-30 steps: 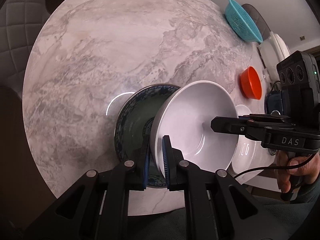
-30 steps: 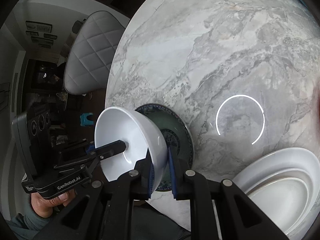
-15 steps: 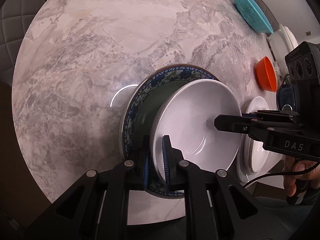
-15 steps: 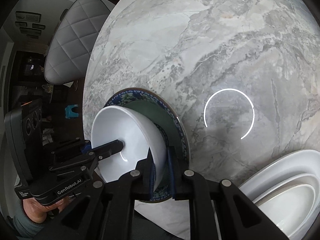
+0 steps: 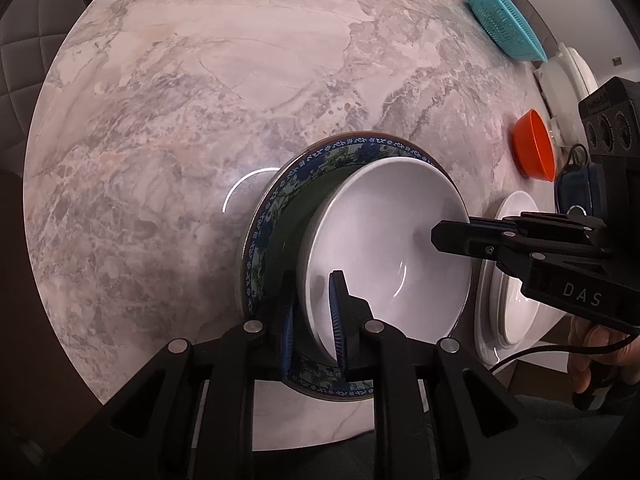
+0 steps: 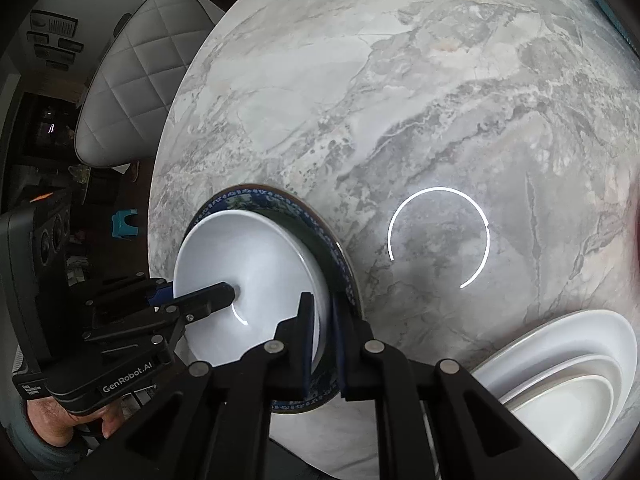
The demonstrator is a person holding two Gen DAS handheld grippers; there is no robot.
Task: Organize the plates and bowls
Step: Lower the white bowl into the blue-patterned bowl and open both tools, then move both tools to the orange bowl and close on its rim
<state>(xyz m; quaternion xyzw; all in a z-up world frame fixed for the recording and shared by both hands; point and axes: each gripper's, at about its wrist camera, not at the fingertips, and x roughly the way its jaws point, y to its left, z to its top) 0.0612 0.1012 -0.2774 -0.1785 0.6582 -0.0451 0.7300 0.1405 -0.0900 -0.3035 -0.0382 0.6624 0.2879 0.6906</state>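
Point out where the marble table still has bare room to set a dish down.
The widest bare stretch of the marble table lies beyond and to the left of the blue-rimmed plate, out to the far edge. Crowded is the right side: teal basket, orange bowl and stacked white plates line that edge, close beside the white bowl.

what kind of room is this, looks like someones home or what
Most likely a home dining area: a round marble-look table with a quilted padded chair drawn up to it, and household dishes about, such as stacked white plates and a teal colander.
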